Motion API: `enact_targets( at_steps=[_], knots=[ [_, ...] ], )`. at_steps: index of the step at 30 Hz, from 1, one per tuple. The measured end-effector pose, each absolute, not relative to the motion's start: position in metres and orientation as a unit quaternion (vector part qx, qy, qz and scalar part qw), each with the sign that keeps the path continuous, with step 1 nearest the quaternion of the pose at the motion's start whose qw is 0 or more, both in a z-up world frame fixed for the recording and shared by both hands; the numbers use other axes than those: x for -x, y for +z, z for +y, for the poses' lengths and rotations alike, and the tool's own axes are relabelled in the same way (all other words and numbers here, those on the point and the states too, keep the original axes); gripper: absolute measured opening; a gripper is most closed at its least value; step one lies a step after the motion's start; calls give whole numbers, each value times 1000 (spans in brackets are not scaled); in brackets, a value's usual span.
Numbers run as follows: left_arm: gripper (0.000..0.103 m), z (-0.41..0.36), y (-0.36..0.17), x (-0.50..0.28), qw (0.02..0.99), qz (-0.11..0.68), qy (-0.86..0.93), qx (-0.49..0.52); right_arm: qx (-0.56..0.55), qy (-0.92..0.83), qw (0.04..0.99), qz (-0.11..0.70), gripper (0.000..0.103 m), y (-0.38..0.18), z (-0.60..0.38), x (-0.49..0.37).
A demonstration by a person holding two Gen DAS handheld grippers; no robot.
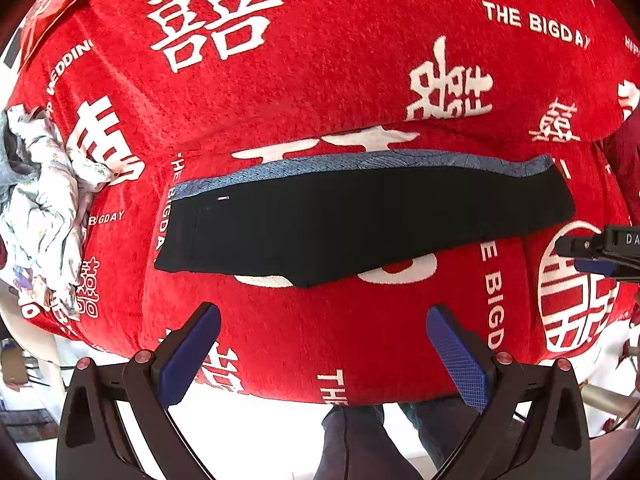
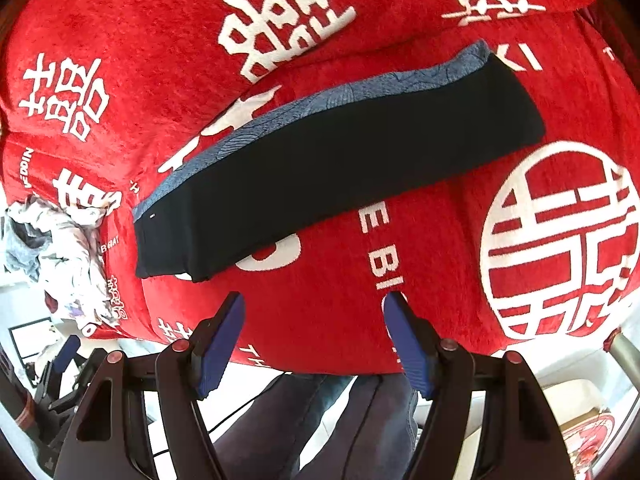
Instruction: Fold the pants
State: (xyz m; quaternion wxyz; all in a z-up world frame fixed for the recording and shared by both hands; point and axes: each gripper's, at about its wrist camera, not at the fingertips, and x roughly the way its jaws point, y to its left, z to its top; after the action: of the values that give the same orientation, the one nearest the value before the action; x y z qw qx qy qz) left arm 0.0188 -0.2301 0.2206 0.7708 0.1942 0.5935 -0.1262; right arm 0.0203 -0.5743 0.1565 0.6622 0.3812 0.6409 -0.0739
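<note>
Dark navy pants point(image 1: 360, 220) lie folded lengthwise into a long band on a red blanket, with a blue patterned layer point(image 1: 360, 162) showing along the far edge. They also show in the right wrist view point(image 2: 340, 164), slanting up to the right. My left gripper point(image 1: 324, 316) is open and empty, hovering just in front of the pants near the blanket's front edge. My right gripper point(image 2: 316, 304) is open and empty, in front of the pants' left end. The right gripper's tip shows at the right edge of the left wrist view point(image 1: 596, 252).
The red blanket point(image 1: 360, 60) with white lettering covers the table. A crumpled pile of white patterned clothes point(image 1: 44, 200) lies at its left edge, also seen in the right wrist view point(image 2: 68, 256). The person's legs point(image 2: 320, 420) stand below the front edge.
</note>
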Motion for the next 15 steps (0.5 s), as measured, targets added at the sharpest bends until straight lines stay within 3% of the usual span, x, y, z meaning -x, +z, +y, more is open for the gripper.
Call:
enact_targets(
  at_steps=[15],
  knots=[
    [103, -252, 215, -16, 757, 598, -134, -226, -421, -102, 645, 630, 75, 142, -602, -3]
  ],
)
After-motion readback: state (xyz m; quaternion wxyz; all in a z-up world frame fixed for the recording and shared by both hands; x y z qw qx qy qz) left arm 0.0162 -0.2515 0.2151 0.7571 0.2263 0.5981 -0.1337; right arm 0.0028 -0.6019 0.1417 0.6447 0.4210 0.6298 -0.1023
